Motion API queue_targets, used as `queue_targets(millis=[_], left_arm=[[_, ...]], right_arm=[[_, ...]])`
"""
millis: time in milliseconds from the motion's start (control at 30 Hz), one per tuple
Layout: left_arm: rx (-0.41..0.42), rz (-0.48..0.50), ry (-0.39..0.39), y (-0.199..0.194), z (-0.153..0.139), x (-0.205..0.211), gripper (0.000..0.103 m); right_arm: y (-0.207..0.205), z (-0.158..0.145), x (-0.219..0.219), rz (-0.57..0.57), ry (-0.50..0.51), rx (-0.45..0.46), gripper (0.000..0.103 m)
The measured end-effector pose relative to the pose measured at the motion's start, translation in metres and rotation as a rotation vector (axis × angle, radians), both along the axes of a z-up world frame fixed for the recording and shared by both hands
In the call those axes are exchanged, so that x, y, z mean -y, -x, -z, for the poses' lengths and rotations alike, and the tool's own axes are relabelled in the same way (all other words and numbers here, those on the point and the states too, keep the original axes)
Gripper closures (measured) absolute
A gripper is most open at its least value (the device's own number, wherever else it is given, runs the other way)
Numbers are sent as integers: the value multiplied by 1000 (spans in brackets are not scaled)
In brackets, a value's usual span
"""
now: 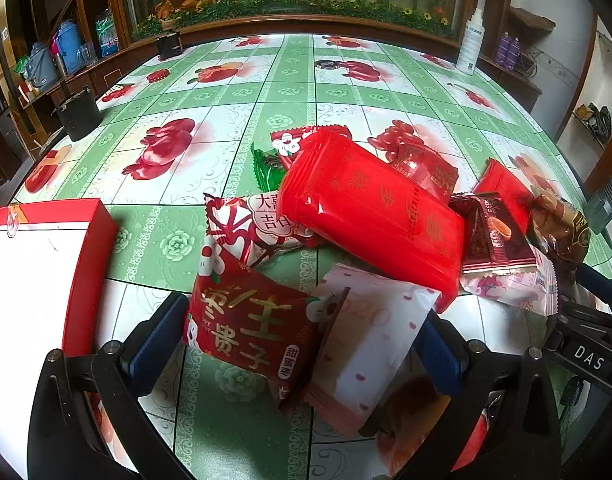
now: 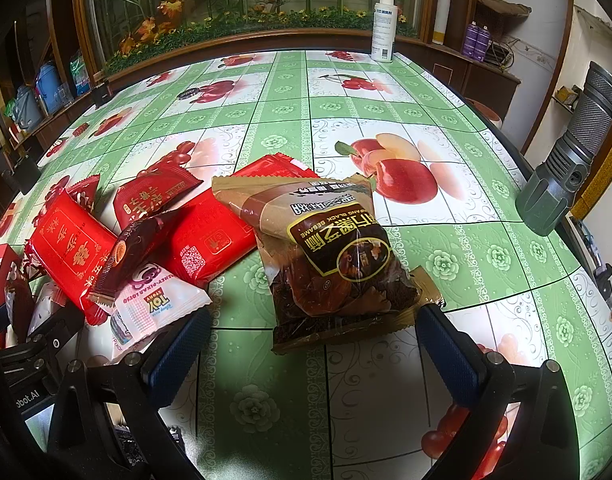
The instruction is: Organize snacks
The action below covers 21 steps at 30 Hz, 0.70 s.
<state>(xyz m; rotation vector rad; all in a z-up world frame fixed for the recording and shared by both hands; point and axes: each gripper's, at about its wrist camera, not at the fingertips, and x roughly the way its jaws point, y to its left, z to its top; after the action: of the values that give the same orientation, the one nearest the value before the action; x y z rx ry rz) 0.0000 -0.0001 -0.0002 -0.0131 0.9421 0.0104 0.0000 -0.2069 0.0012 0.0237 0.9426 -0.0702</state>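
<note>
A red-edged box (image 1: 46, 264) with a white inner face is seen at the far left of the left wrist view, well to the left of the large red packet (image 1: 370, 208), which is taken here as the landmark. The left gripper (image 1: 302, 344) is held wide open, and between its blue pads (image 1: 158, 340) a red jujube packet (image 1: 250, 328) and a pale pink packet (image 1: 370, 344) are lying on the flowered tablecloth (image 1: 210, 112), just in front of the large red packet; whether the pads touch them cannot be told. A dark maroon wafer packet (image 1: 490, 232) is set against the right end of the large red packet.

In the right wrist view the same large red packet (image 2: 70, 248) is found at the left, with a white Toy Story packet (image 2: 158, 308) just to its right. Further right, a brown black-sesame bag (image 2: 330, 256) is lying between the spread fingers of the right gripper (image 2: 314, 348), which is open and closed on nothing. A grey flashlight (image 2: 566, 160) is stood far to the right.
</note>
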Motion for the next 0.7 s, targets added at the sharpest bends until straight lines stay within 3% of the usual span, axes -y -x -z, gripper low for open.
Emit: queue_targets(millis=[700], left_arm=[[0, 0, 0, 0, 0, 0, 0]], right_arm=[[0, 0, 0, 0, 0, 0, 0]])
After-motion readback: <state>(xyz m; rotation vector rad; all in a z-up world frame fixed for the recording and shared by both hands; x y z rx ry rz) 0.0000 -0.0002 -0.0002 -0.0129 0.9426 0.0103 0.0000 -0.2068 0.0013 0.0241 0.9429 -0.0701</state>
